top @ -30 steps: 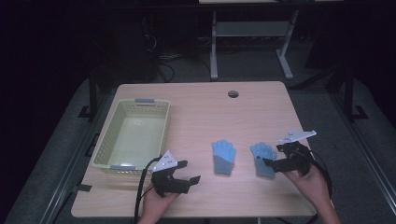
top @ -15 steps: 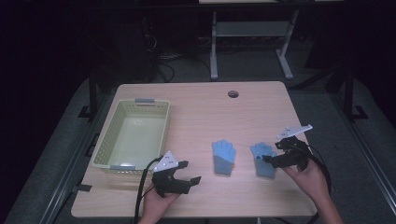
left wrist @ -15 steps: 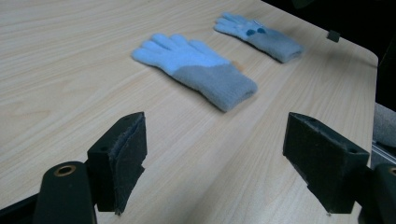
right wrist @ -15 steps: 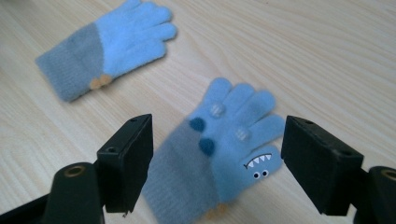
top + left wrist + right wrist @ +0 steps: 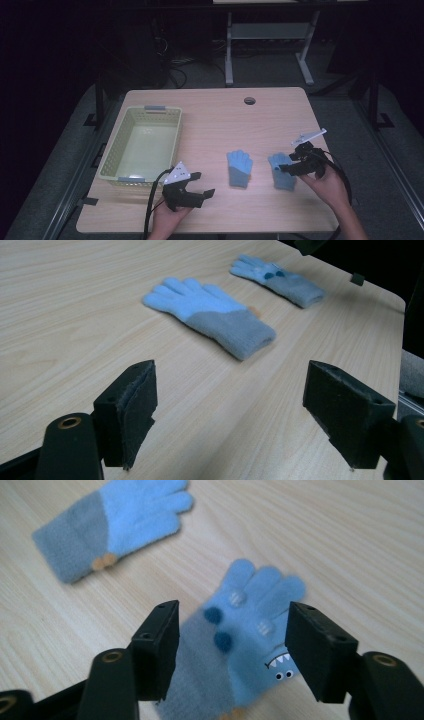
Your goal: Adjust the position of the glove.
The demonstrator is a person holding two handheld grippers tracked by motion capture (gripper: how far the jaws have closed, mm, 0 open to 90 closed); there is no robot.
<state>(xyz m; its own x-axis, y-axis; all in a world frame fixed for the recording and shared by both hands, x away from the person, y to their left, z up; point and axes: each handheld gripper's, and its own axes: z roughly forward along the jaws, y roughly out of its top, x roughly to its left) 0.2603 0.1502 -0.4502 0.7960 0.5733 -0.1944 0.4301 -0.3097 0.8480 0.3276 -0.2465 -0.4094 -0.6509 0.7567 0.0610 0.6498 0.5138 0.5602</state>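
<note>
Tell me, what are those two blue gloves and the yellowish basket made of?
The glove under the right gripper and the other glove look like soft knitted fleece: fuzzy, matte nap, grey cuffs. The first carries pom-poms and a stitched monster face. The basket seems moulded plastic, with a slotted lattice wall and a faint sheen.

Left tongs (image 5: 199, 184) wide open; right tongs (image 5: 281, 168) closing, jaws apart.
</note>
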